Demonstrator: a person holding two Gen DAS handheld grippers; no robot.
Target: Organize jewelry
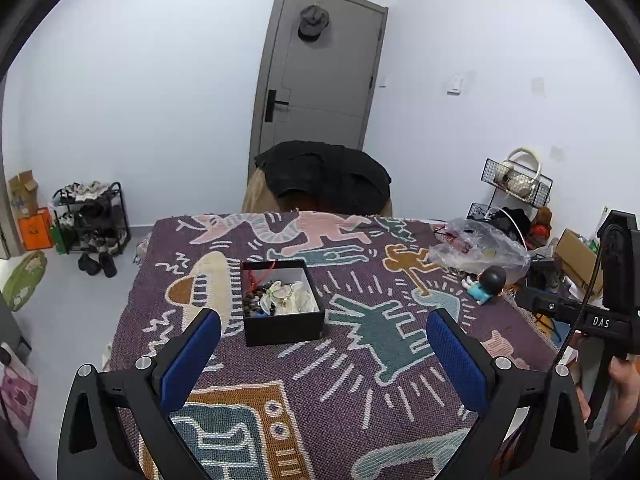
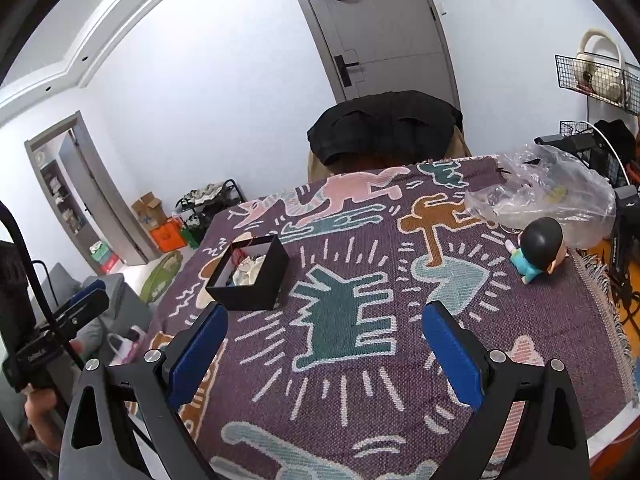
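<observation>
Patterned woven tabletop (image 1: 360, 420), bedroom door behind. Black jewelry box (image 1: 282, 300) open, jewelry tangled inside, well left of figurine (image 1: 486, 280). Left hand-held gripper (image 1: 324, 330) released, box just ahead, slightly left: nearer. Right hand-held gripper (image 2: 325, 322) released, box (image 2: 252, 276) ahead-left, farther.

Jewelry (image 1: 280, 296) in box (image 1: 284, 326) on table (image 1: 360, 380)

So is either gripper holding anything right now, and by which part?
Nothing is held. The left gripper and right gripper are both open above the patterned woven cloth, short of the black square jewelry box.
</observation>
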